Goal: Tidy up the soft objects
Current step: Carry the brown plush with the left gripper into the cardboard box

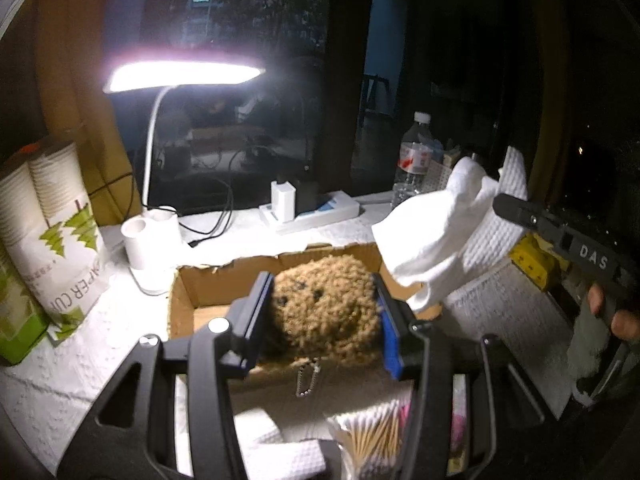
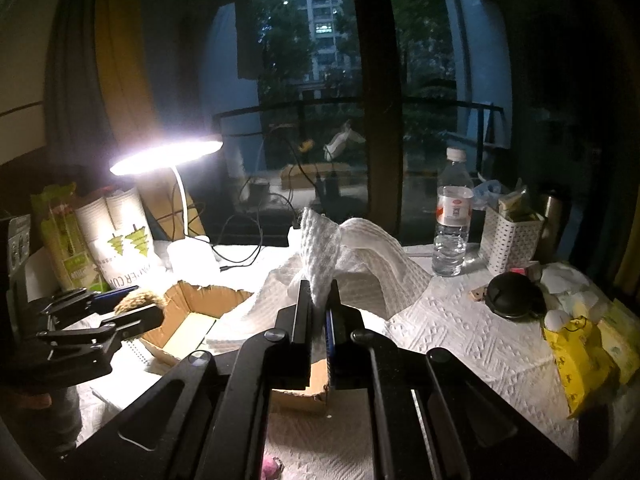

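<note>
My left gripper (image 1: 320, 300) is shut on a brown curly plush toy (image 1: 326, 308) with a bead chain, held over the open cardboard box (image 1: 208, 280). In the right wrist view the left gripper (image 2: 136, 306) and the plush (image 2: 140, 298) hang over the box (image 2: 188, 300) at the left. My right gripper (image 2: 318, 304) is shut on a white waffle-weave cloth (image 2: 360, 252), which drapes beyond the box's right side. In the left wrist view the cloth (image 1: 440, 232) hangs from the right gripper's fingers (image 1: 516, 208).
A lit desk lamp (image 1: 180, 72) stands behind the box, with paper cup sleeves (image 1: 52, 220) at the left. A power strip (image 1: 308, 212), a water bottle (image 2: 452, 216), a white perforated holder (image 2: 508, 240), a black round object (image 2: 512, 296) and yellow packets (image 2: 580, 360) stand around. Cotton swabs (image 1: 368, 440) lie close in front.
</note>
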Available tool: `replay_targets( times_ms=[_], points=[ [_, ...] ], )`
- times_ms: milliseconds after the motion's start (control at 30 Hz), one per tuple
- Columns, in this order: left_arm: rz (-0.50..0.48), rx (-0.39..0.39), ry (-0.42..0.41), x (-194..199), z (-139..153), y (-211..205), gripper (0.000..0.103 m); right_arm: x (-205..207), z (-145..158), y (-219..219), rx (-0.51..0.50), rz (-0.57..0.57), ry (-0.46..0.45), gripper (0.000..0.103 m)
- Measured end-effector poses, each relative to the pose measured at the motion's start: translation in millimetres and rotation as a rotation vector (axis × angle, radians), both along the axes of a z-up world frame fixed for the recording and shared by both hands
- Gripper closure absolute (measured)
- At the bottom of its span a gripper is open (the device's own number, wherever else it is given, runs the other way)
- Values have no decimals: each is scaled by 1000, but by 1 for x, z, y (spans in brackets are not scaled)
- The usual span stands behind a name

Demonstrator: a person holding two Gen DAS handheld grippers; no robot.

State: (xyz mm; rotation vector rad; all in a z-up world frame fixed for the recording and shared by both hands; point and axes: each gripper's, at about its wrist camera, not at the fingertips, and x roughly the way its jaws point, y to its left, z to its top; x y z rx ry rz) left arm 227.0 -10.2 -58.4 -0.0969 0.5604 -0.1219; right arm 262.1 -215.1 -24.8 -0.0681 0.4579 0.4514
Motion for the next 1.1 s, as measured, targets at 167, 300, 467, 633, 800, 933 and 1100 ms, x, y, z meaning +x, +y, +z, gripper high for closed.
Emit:
replay_targets(
  times_ms=[167, 300, 467, 633, 800, 933, 1100],
  points=[
    [-2, -27, 49, 22, -16, -3, 54, 6, -8, 4, 9, 26, 25, 97],
    [-19, -38, 94, 38, -30, -9, 54, 11, -17, 8, 12, 59, 51, 97],
    [-36, -54, 142, 52, -44, -17, 54, 20, -26, 15, 19, 101, 80, 97],
    [-44, -58, 196, 63, -58, -24, 54, 31, -36, 24, 27, 136, 112, 97],
    [-53, -68, 237, 70, -67, -26, 54, 37, -48, 33, 16, 164, 155, 97],
    [-66, -68, 264, 76, -74, -31, 54, 43, -63, 42, -2, 187, 214, 97],
    [-68, -67, 301, 82, -83, -30, 52, 55, -85, 46, -18, 178, 315, 97]
  ],
)
